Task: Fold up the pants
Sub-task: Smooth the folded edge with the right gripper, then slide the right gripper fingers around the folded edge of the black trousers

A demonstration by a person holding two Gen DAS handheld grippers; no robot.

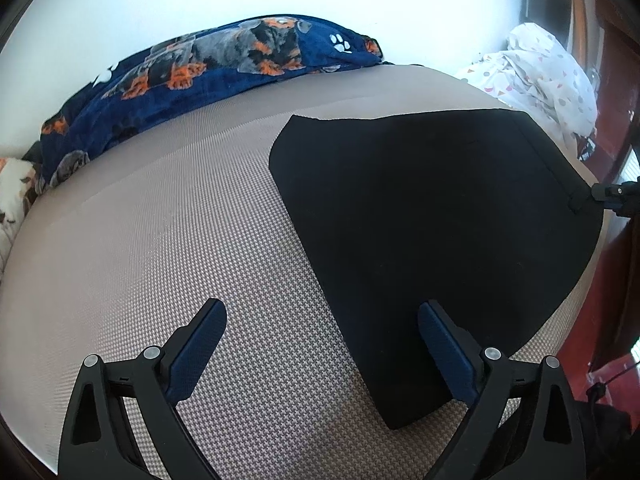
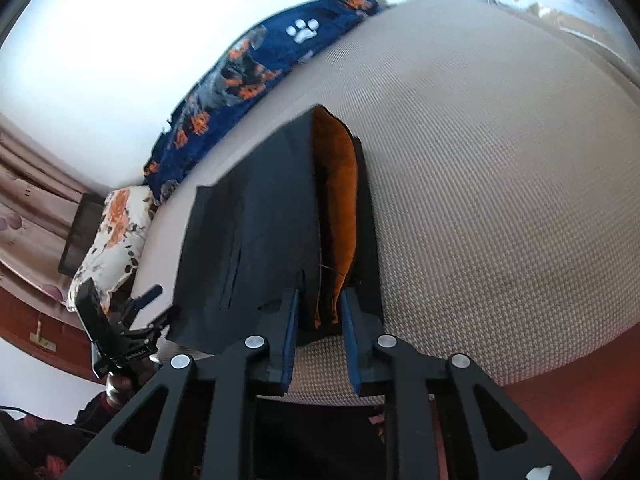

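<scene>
Black pants (image 1: 432, 216) lie flat on the beige houndstooth bed (image 1: 180, 240), partly folded. My left gripper (image 1: 322, 312) is open and empty, hovering over the pants' near left edge, its right finger above the fabric. In the right wrist view the pants (image 2: 260, 232) show an orange lining (image 2: 340, 200) at the waist opening. My right gripper (image 2: 319, 294) has its fingers at the waistband edge, narrowly apart around the cloth; a firm grip cannot be told. The right gripper also shows in the left wrist view (image 1: 612, 194) at the pants' far right edge.
A navy dog-print blanket (image 1: 208, 76) lies along the bed's far side by the white wall. A white patterned bundle (image 1: 548, 76) sits at the far right corner. A floral pillow (image 2: 112, 236) lies at the bed's end. My left gripper shows in the right wrist view (image 2: 120, 328).
</scene>
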